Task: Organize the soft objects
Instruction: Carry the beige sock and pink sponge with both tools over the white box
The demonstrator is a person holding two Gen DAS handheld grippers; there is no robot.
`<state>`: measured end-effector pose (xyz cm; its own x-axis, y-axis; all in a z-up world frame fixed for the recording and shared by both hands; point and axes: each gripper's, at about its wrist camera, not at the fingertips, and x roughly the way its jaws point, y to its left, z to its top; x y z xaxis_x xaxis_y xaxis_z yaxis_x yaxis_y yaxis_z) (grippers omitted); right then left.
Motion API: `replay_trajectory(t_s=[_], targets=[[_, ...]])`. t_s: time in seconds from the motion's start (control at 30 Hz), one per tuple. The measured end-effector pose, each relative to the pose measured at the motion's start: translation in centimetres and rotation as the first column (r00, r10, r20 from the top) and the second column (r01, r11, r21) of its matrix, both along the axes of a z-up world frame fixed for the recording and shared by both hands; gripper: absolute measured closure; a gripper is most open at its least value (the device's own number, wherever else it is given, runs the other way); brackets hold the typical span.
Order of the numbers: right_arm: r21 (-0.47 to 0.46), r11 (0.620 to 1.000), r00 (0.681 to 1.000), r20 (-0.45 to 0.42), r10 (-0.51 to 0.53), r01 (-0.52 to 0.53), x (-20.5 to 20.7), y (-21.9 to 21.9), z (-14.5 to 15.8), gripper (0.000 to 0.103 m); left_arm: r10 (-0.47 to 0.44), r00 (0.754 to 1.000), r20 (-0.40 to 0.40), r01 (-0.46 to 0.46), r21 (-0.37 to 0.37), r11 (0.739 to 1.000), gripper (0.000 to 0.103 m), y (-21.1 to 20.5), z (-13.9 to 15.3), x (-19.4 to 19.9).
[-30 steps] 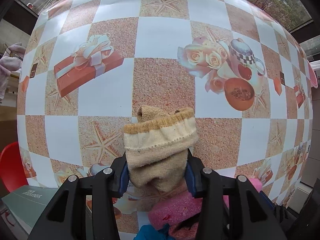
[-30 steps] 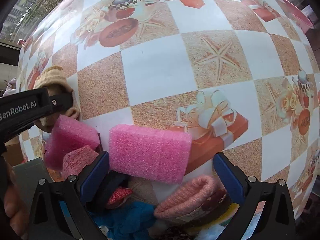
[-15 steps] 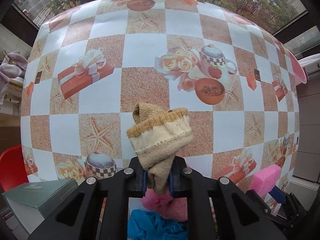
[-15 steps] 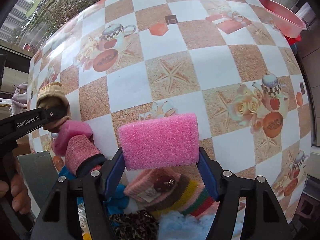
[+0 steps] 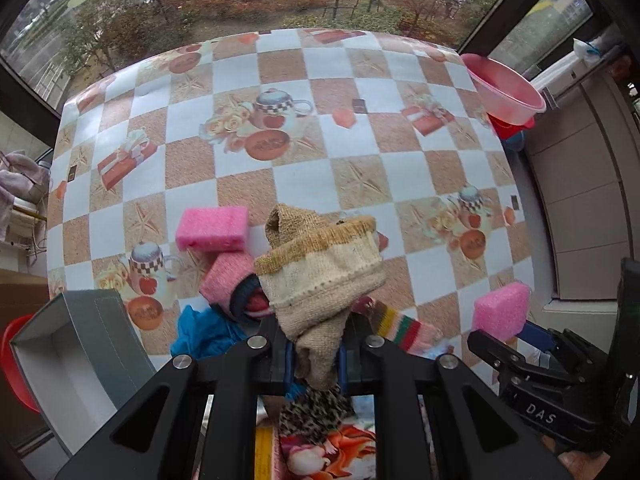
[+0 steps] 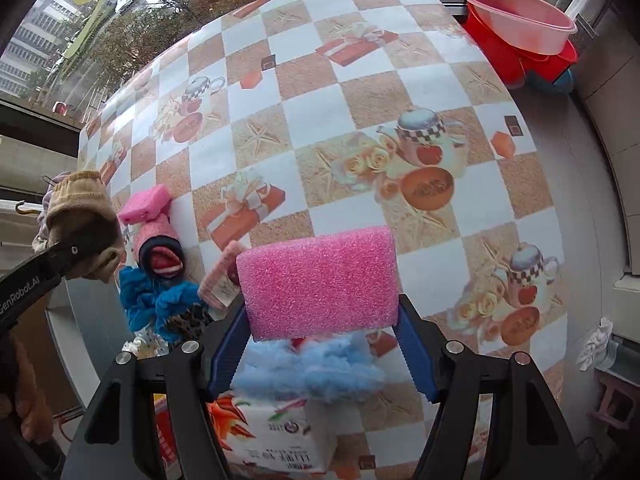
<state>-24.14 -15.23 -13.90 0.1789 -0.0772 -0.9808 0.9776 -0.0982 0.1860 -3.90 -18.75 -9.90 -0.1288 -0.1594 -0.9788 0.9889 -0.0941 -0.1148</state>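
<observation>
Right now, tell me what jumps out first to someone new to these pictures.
The left claw is shut on a beige knit sock, held up over the checkered tablecloth. The right claw grips a bright pink sponge by its ends. Below them, near the table's front edge, lies a heap of soft things, with a second pink sponge and a blue cloth.

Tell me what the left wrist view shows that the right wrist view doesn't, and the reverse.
Only the left wrist view: the open grey box at the table's near left corner, and the left gripper shut on the beige knit sock.
Only the right wrist view: the fluffy light blue item and the printed packet beneath the right gripper.
Both: the pink sponge the right gripper holds, a second pink sponge on the table, the blue cloth, the pink basin.
</observation>
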Motion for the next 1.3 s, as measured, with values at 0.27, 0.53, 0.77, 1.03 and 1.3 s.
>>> replay_trajectory(t_s=[0.27,0.53,0.77,1.03,1.3], targets=[[0.029,0.999,1.000,0.025,0.016,-0.017,-2.8,4.0,0.9,0.032,-0.062,0.998,-0.018,0.063,0.056,0.996,0.086,6.6,0.8,-4.3],[0.064,0.996,0.997,0.051,0.061,-0.064,-4.0,7.7,0.8,0.032,-0.186,0.982,0.034,0.181,0.104,0.978,0.086,13.3,0.8,-7.2],[0.098,0.991,0.994,0.080,0.078,-0.086,-4.5,10.1,-0.2,0.032,-0.265,0.962,0.069,0.254,0.135,0.958,0.086,16.9,0.7,-8.1],[0.118,0.992,0.996,0.078,0.044,-0.053,-4.0,12.8,-0.6,0.032,-0.357,0.933,0.056,0.348,0.121,0.929,0.086,18.7,0.8,-7.9],[0.140,0.989,0.998,0.026,-0.052,0.047,-1.7,17.2,-0.9,0.032,-0.538,0.843,0.005,0.535,0.103,0.839,0.086,22.8,-0.2,-6.3]])
